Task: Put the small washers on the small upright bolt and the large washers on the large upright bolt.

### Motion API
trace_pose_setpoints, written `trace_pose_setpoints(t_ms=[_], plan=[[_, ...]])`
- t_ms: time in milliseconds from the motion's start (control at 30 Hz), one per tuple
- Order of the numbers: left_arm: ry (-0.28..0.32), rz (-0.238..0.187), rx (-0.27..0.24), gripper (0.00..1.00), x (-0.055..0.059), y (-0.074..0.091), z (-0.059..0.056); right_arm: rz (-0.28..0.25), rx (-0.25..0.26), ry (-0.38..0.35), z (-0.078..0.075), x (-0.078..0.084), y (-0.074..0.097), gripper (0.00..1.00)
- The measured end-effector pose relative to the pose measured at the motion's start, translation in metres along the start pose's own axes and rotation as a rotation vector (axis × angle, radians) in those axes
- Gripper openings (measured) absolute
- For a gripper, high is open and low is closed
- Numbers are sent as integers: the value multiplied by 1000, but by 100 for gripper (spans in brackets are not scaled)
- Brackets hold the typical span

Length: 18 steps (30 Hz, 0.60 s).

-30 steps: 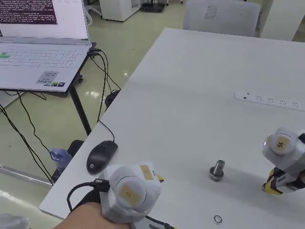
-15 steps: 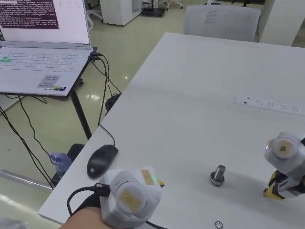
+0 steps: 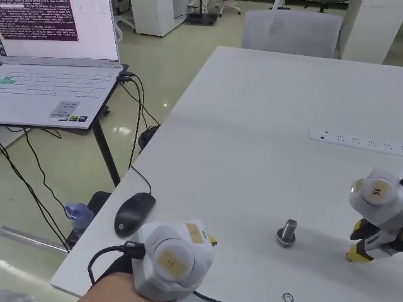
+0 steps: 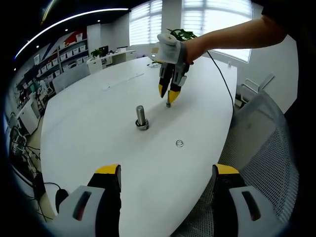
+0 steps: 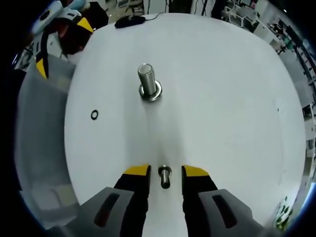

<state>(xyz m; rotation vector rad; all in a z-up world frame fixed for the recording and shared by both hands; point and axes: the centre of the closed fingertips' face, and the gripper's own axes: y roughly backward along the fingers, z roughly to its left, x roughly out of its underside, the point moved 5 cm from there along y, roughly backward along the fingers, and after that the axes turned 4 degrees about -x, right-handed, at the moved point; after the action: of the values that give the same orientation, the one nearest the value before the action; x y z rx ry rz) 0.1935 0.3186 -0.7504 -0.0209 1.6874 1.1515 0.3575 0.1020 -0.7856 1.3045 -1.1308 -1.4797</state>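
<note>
A large steel bolt (image 3: 287, 231) (image 4: 141, 117) (image 5: 149, 81) stands upright on the white table (image 3: 252, 126). A small bolt (image 5: 165, 177) (image 4: 169, 103) stands upright just right of it. My right gripper (image 5: 165, 170) (image 3: 356, 242) (image 4: 168, 91) straddles the small bolt, jaws narrowly open with a gap on each side. One small washer (image 4: 179, 143) (image 5: 94, 115) (image 3: 288, 297) lies flat near the table's front edge. My left gripper (image 4: 167, 170) (image 3: 170, 264) (image 5: 61, 44) is open wide and empty, held near the front left corner.
A black mouse (image 3: 134, 211) lies near the table's left edge, with its cable running off it. A white power strip (image 3: 356, 139) lies at the far right. A laptop (image 3: 56, 69) sits on a side stand to the left, and a grey chair (image 3: 289, 28) stands beyond the table.
The head camera has shifted slightly. Both grippers, the bolts and the washer keep their places.
</note>
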Motion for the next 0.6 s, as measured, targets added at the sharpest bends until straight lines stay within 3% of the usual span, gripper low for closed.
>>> trace_pose_setpoints(t_ms=[233, 600], plan=[[-6, 0, 0, 75, -1, 0, -1, -39, 5, 37, 9, -21, 10, 26], [-11, -2, -2, 75, -1, 0, -3, -68, -16, 100, 32, -43, 10, 26]])
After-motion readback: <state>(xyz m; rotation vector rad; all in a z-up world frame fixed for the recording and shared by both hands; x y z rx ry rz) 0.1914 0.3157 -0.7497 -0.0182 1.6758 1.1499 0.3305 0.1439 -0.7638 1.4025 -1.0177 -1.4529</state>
